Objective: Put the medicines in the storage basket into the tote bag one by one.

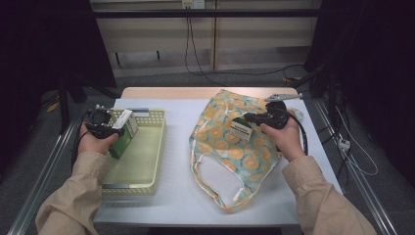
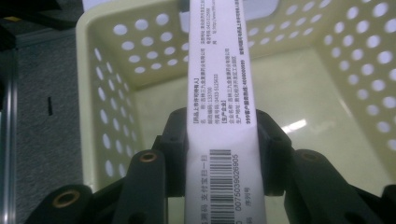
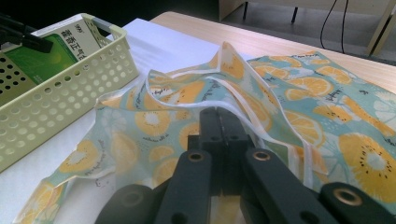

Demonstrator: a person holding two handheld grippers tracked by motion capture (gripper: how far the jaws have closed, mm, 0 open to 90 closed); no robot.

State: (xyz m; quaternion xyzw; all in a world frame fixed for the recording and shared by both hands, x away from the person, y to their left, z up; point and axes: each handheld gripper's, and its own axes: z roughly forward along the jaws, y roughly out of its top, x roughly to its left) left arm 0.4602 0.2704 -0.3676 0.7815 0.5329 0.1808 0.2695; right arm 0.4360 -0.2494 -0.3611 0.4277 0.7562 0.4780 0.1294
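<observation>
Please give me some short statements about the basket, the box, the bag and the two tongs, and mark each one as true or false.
1. The left tongs grip a green and white cardboard box over the pale yellow perforated plastic basket. True.
2. The basket stands to the right of the fabric bag. False: it stands to the left of the teal fabric tote bag with orange fruit print.
3. The right tongs are wide open above bare table. False: their jaws are closed together at the bag's fabric.
4. The narrow white side of the box carries a barcode. True.
5. The bag hangs from a hook. False: it lies flat on the white table surface.
</observation>
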